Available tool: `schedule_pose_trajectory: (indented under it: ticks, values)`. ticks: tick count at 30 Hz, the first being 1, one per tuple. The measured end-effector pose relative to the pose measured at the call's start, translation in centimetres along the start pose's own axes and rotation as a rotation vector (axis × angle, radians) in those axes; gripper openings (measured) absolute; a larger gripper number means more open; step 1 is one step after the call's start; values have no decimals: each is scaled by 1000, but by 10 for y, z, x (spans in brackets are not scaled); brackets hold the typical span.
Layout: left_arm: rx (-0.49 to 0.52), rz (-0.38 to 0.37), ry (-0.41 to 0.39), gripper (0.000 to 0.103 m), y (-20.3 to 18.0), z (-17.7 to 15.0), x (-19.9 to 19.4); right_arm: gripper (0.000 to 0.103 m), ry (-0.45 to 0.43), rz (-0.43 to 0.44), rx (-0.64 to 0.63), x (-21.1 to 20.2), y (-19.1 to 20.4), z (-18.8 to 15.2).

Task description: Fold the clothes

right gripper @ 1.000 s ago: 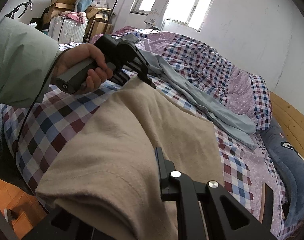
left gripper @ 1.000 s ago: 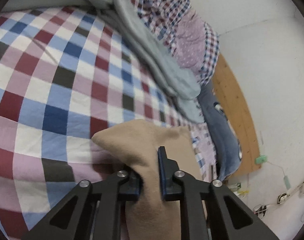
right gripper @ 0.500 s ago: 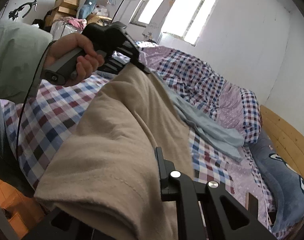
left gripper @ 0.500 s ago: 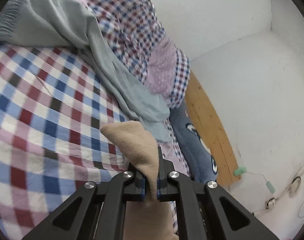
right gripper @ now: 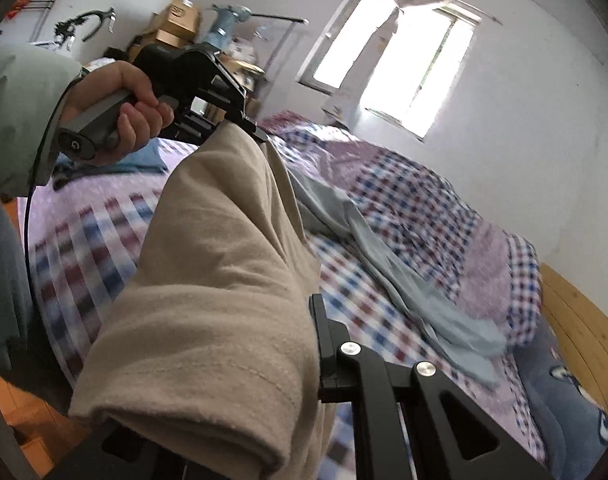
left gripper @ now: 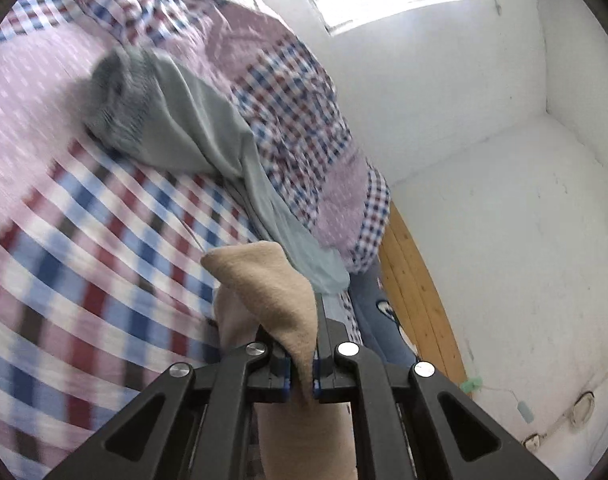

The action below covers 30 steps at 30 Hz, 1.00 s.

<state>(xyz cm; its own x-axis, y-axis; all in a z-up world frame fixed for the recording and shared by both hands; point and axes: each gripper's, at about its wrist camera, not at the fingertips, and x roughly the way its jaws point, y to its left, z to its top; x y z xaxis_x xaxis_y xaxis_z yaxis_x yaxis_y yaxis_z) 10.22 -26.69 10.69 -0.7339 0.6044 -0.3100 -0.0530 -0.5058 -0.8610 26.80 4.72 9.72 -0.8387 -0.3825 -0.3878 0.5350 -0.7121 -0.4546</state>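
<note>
Tan garment [left gripper: 272, 288] pinched in left hand-held gripper [left gripper: 302, 376], stretched to right hand-held gripper [right gripper: 304, 364], also clamped on it

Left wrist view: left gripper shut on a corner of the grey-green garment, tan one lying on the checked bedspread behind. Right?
Not quite: the colours are swapped. The left wrist view shows the left gripper shut on a corner of the tan garment, and it is the grey-green garment that lies on the checked bedspread behind.
</note>
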Motion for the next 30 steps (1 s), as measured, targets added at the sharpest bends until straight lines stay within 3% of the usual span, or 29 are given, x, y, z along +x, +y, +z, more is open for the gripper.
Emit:
schedule_pose_trajectory:
  ticks: [6, 10, 19, 30]
  values:
    - [-14, 68, -87, 5, 22, 55, -45, 8, -68, 70, -28, 53, 16, 54]
    - [-58, 127, -134, 5, 50, 91, -58, 8, -82, 119, -26, 108, 18, 94]
    - [-105, 142, -285, 5, 102, 165, -104, 8, -136, 221, -3, 212, 10, 175]
    - [-107, 236, -451, 5, 136, 232, -211, 8, -221, 341, 20, 288, 74, 268]
